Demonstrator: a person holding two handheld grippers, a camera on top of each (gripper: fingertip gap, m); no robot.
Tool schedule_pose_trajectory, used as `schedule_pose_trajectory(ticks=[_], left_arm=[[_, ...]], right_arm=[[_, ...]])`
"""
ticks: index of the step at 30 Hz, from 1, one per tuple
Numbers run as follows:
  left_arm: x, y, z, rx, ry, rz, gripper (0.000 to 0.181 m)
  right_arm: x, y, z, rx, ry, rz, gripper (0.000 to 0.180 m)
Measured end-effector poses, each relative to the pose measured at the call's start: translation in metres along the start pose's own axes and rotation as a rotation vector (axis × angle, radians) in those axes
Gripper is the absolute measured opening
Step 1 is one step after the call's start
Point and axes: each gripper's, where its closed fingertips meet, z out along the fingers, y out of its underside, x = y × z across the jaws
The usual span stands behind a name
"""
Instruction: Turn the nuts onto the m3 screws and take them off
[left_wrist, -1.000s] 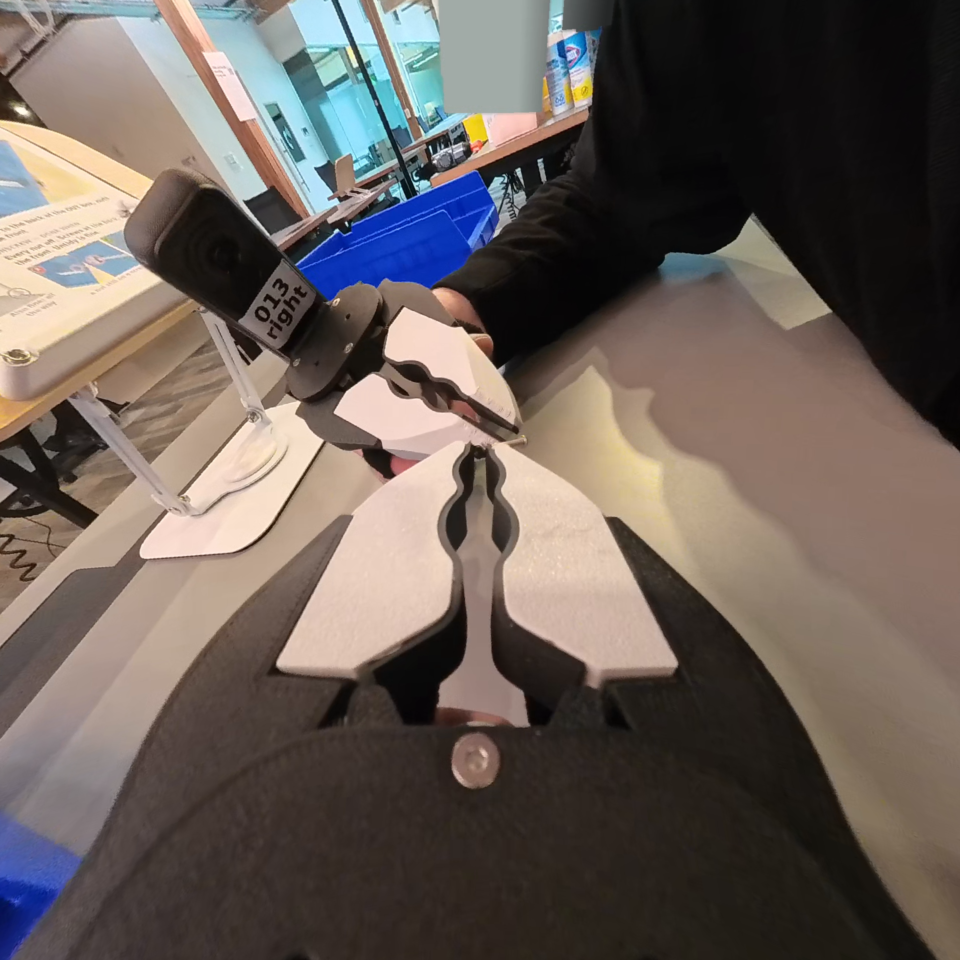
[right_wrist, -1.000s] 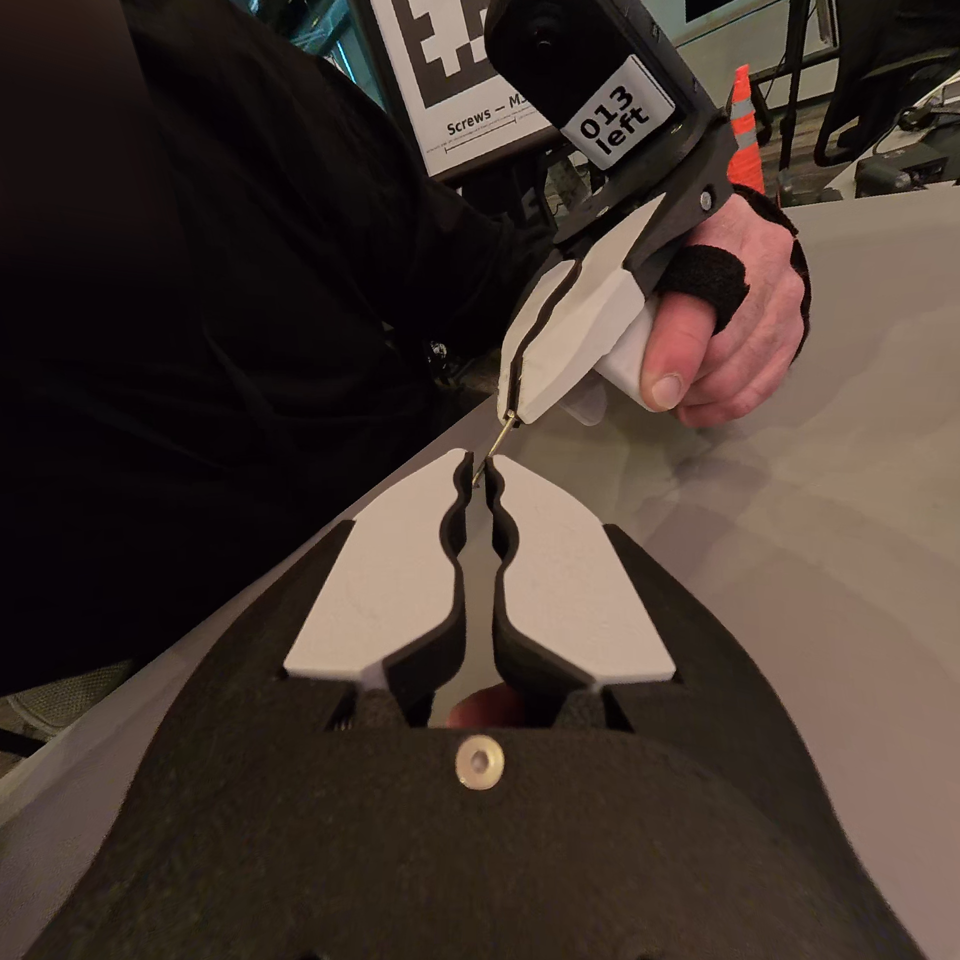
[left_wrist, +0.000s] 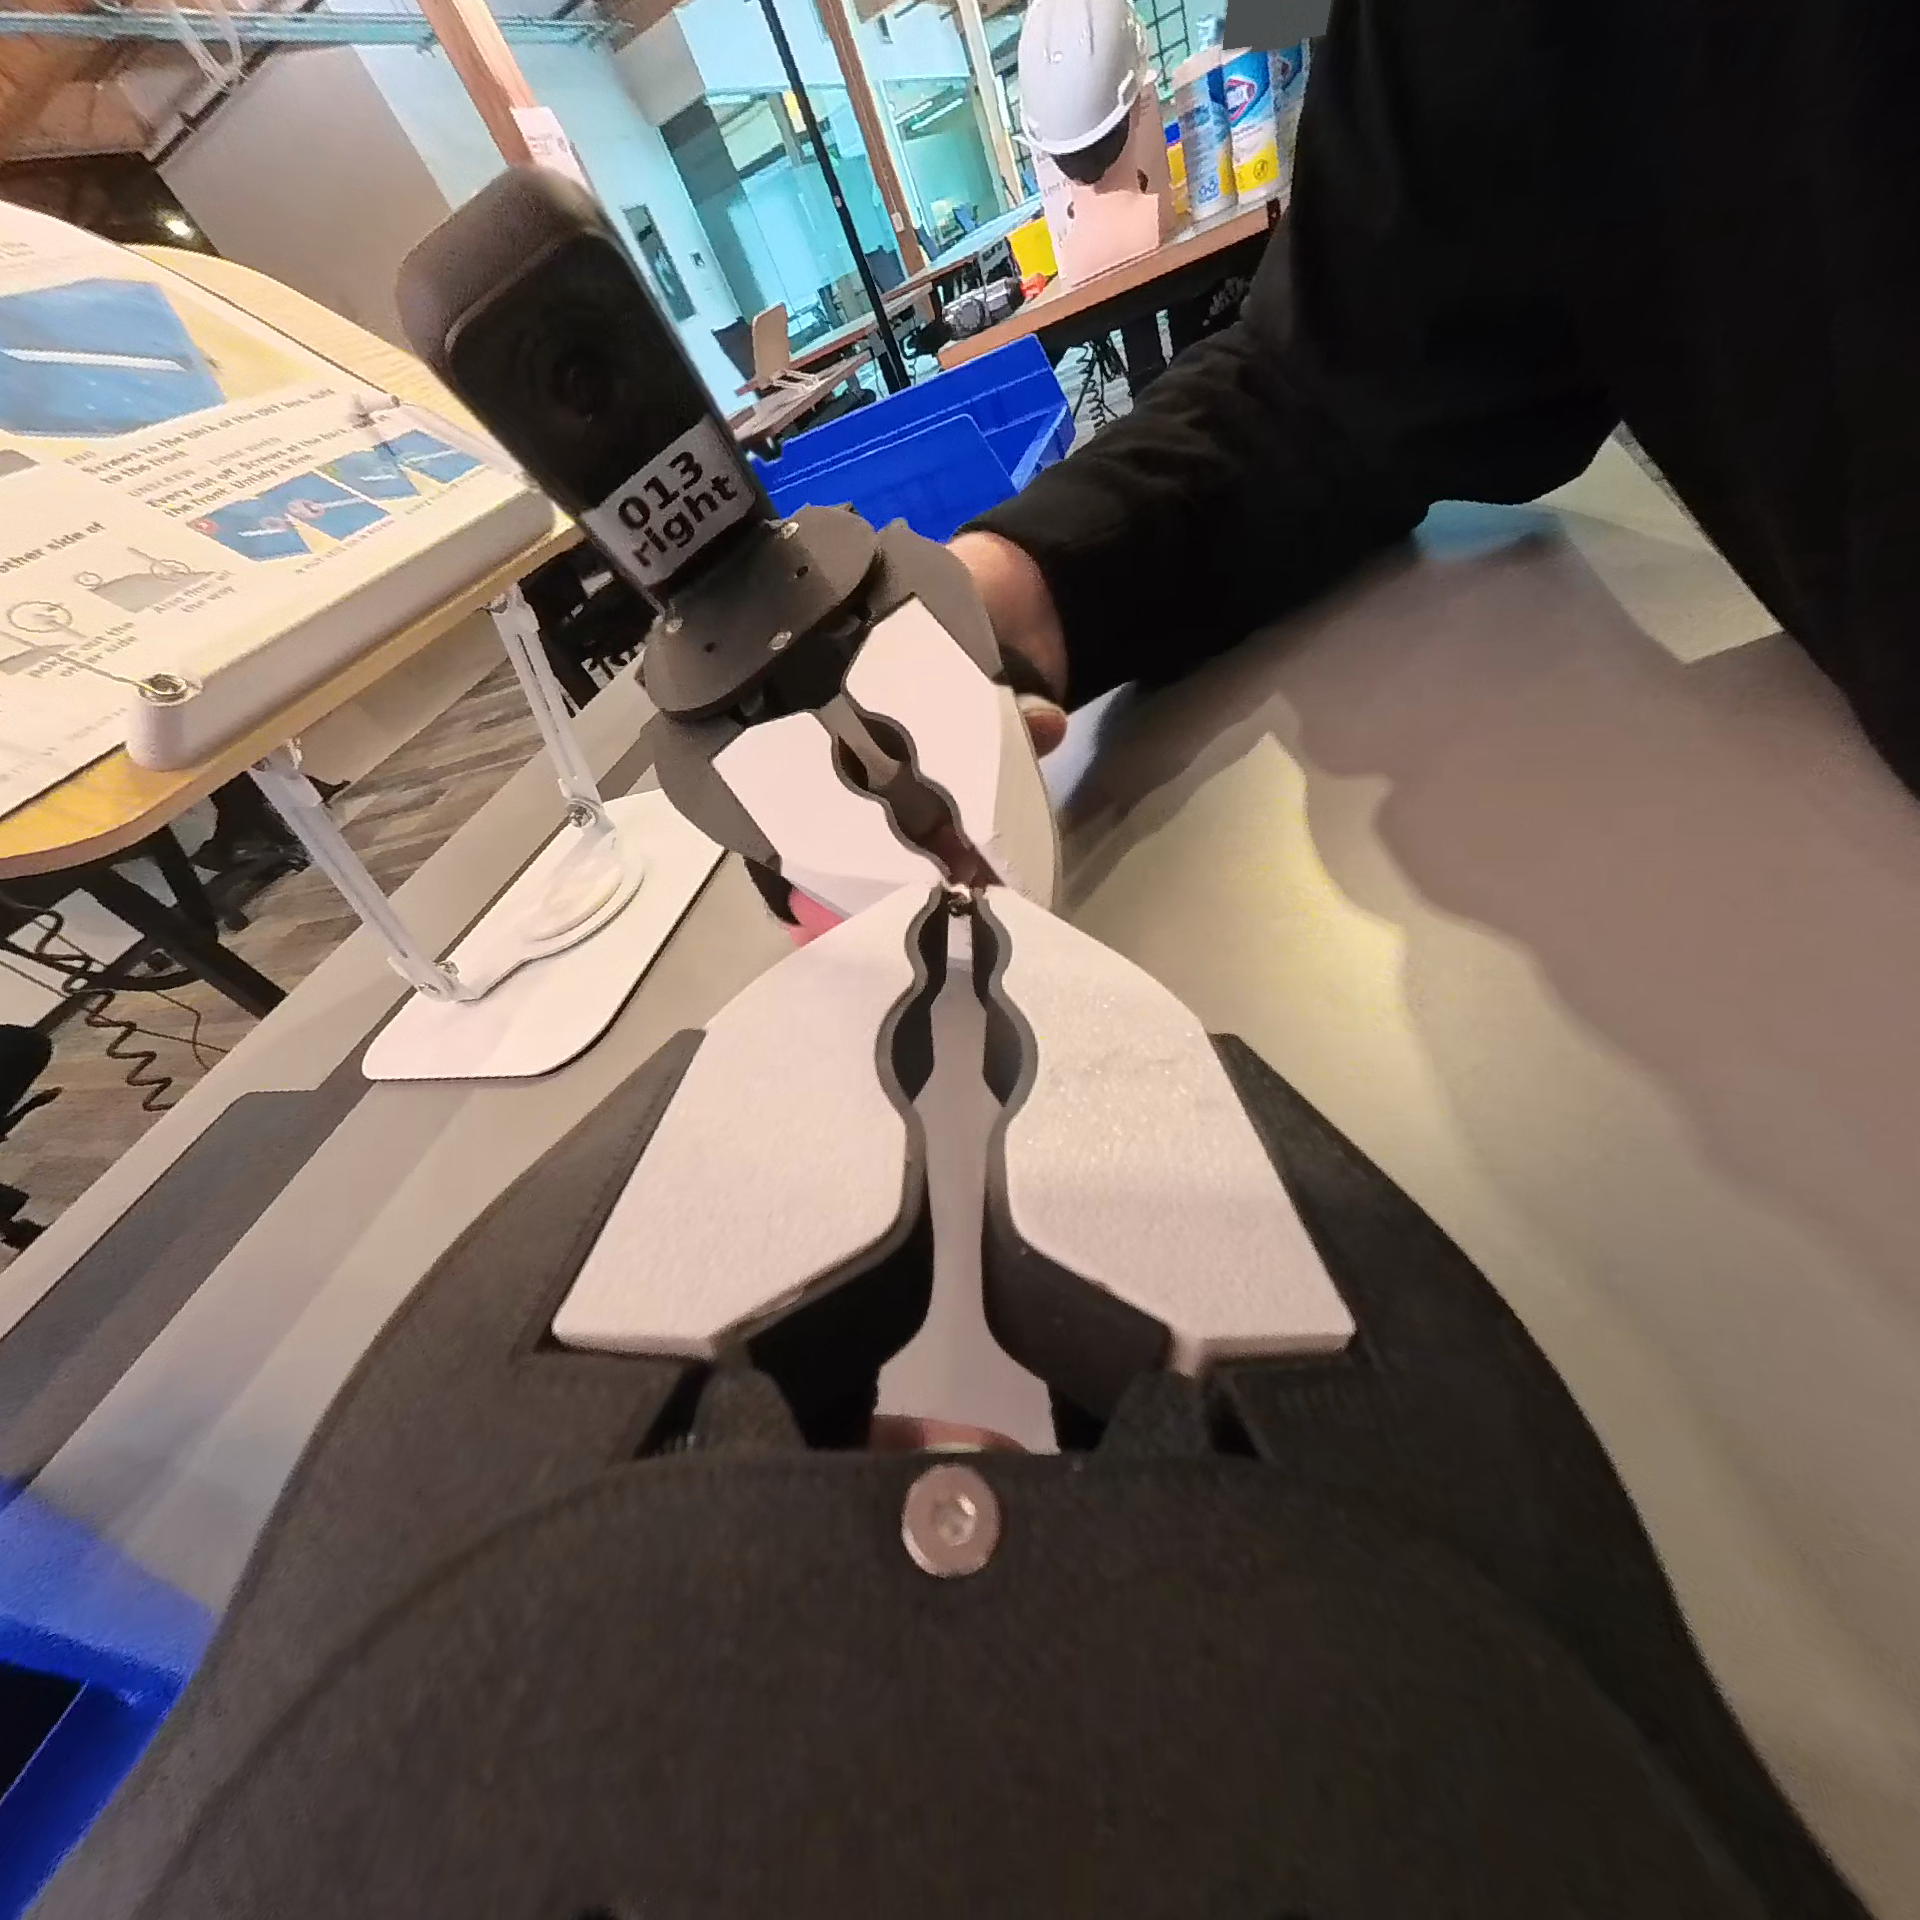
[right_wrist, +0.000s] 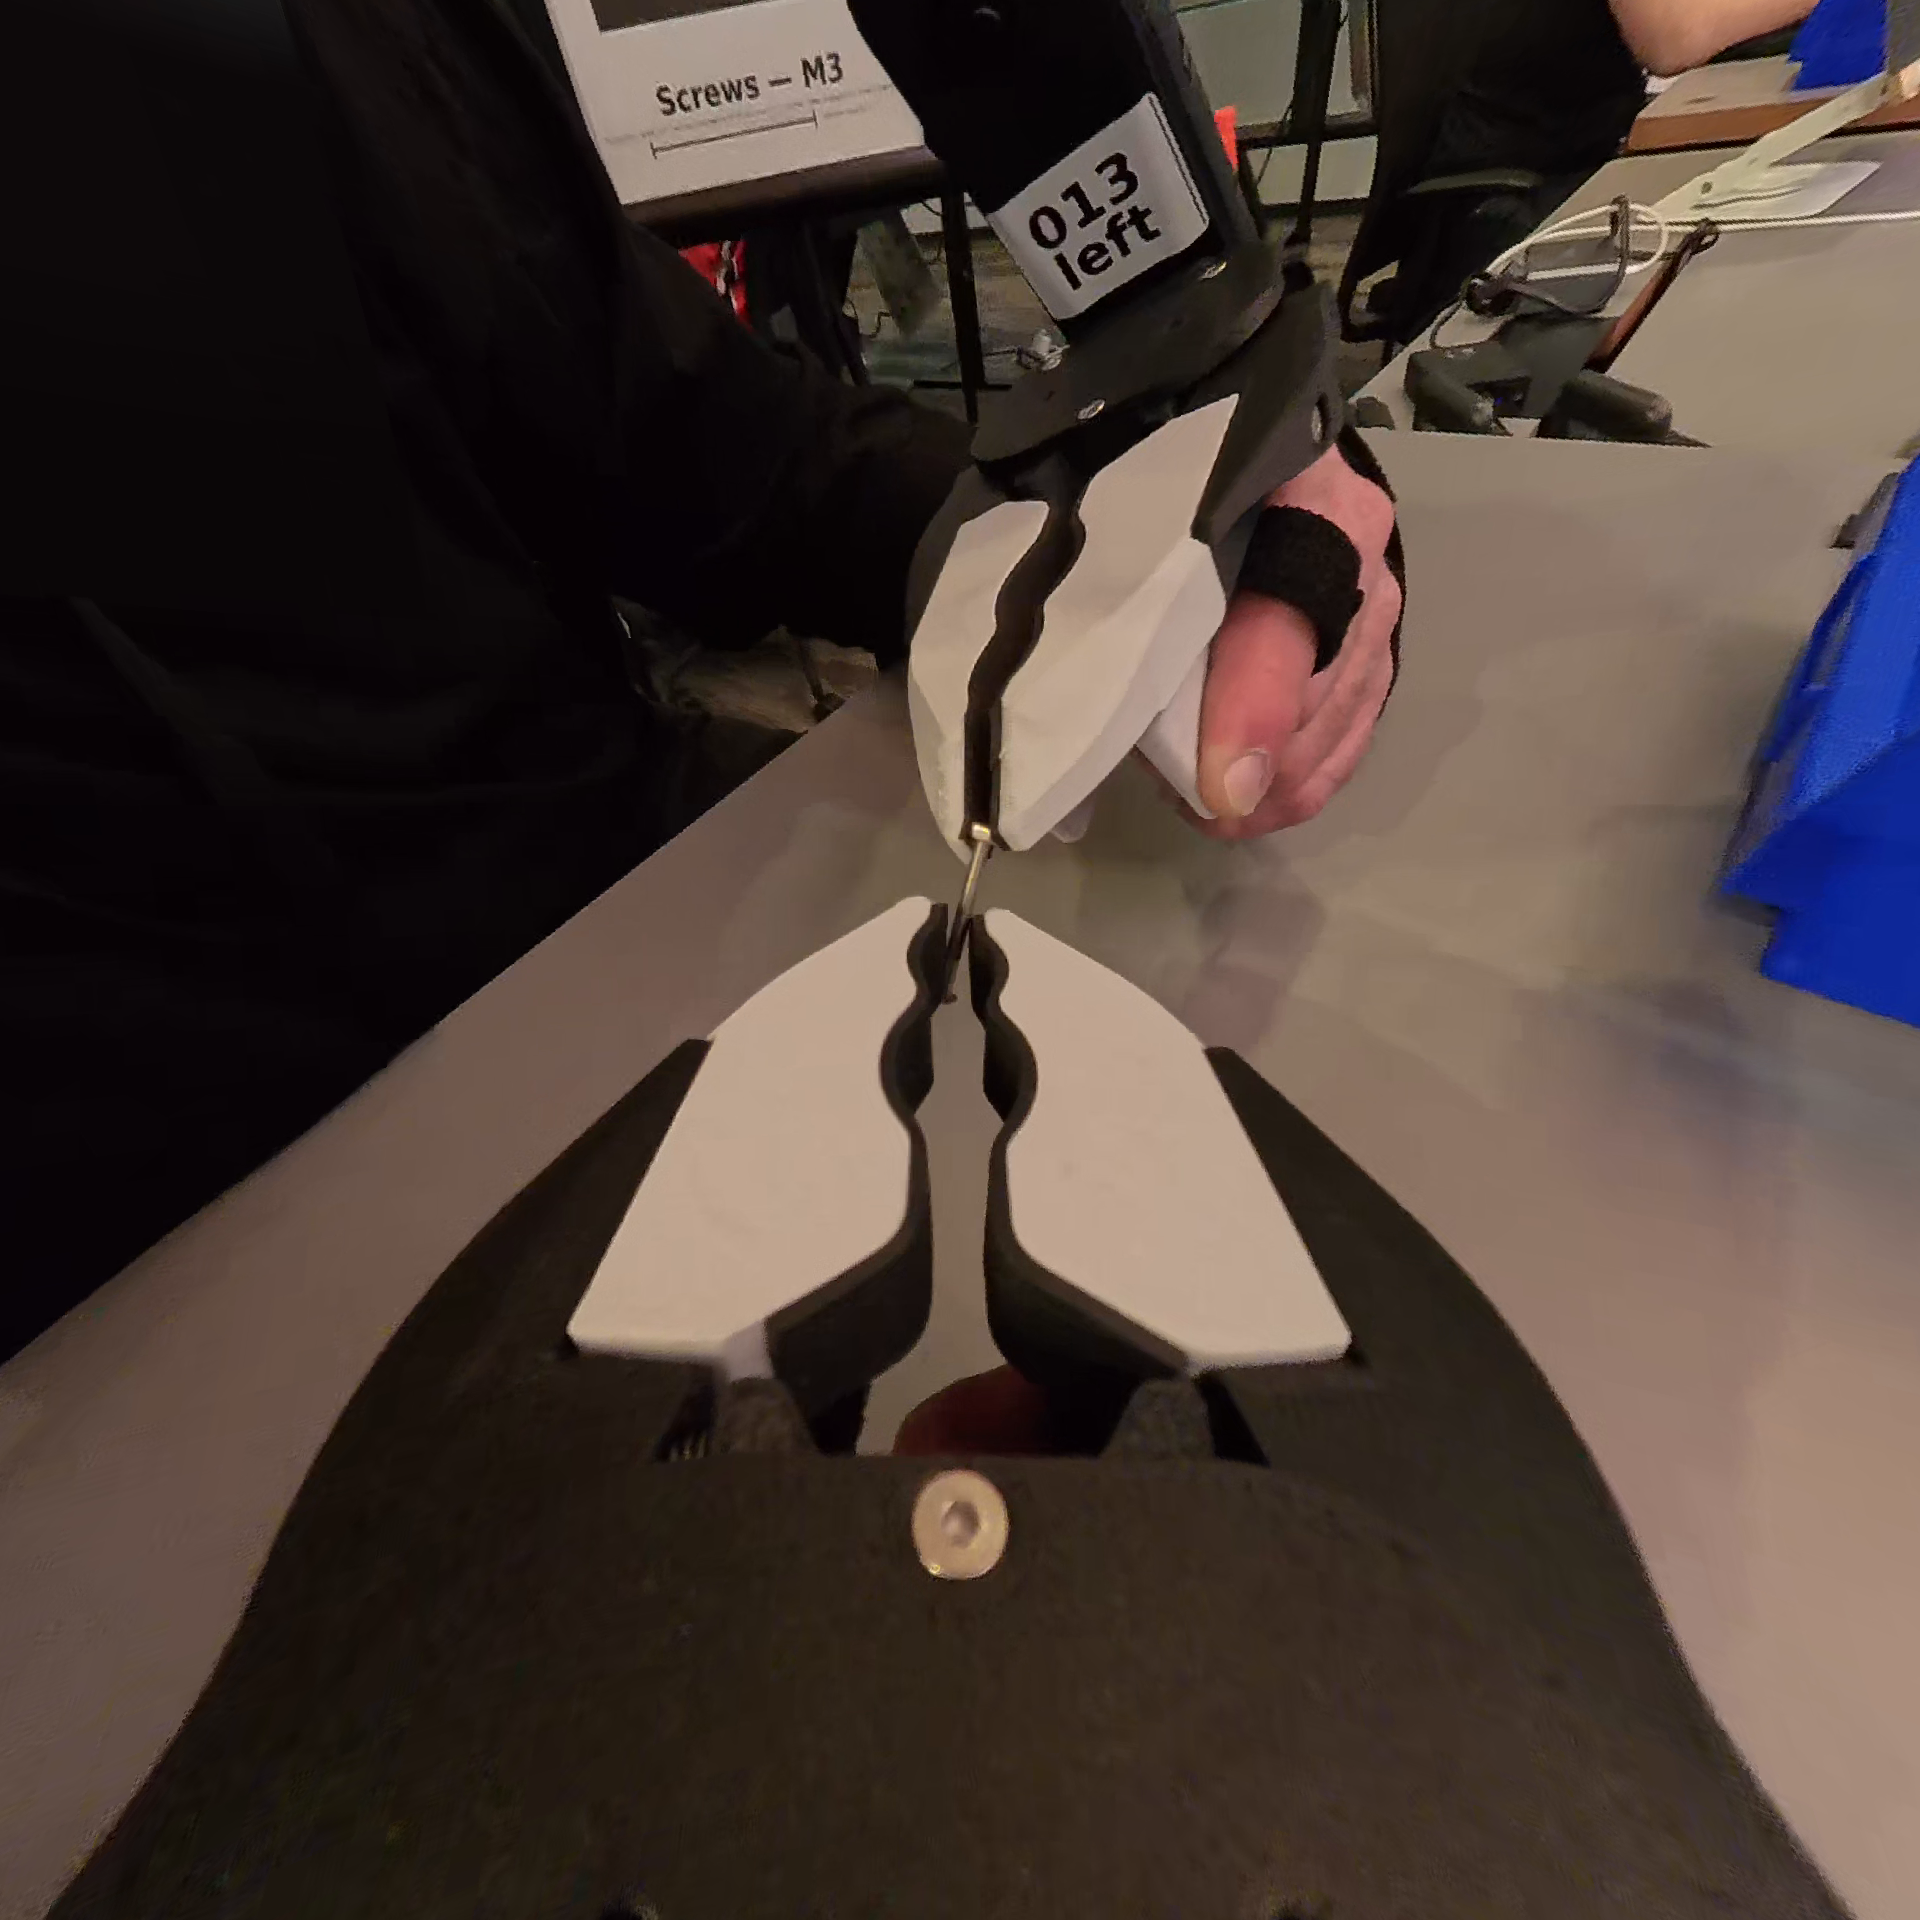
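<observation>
Both grippers meet tip to tip above the grey table (left_wrist: 1507, 1195). A thin M3 screw (right_wrist: 968, 883) bridges them. My right gripper (right_wrist: 956, 920) is shut on the screw's shaft, which runs down between its white fingers. My left gripper (right_wrist: 979, 826), held in a hand farther off, is shut on a small metal nut (right_wrist: 980, 831) at the screw's far end. In the left wrist view my left gripper (left_wrist: 956, 906) pinches the nut (left_wrist: 961, 896) right against the tips of the right gripper (left_wrist: 975, 879). The thread inside the jaws is hidden.
An instruction board (left_wrist: 208, 582) on a white stand (left_wrist: 540, 997) sits at the table's left. Blue bins stand behind (left_wrist: 914, 457), near left (left_wrist: 62, 1662) and at the right (right_wrist: 1849, 810). The person's black sleeve (left_wrist: 1299, 468) leans over the table. My left and right fingertips are right by each other.
Both grippers have rolled about the screw's axis. The right gripper now stands more upright in the left wrist view, and the left gripper's slit faces the right wrist camera. Both still grip.
</observation>
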Motion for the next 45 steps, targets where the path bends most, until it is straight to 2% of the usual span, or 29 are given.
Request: schedule_pose_trajectory(ticks=[23,45], left_arm=[[0.0065,0.0012,0.0020,-0.023,0.021,0.056,0.004],[0.0015,-0.0007,0.0005,0.009,0.014,-0.021,0.015]], right_arm=[[-0.0032,0.0029,0.0006,0.005,-0.048,0.037,0.002],[-0.0007,0.0015,0.0002,-0.006,-0.012,0.002,0.002]])
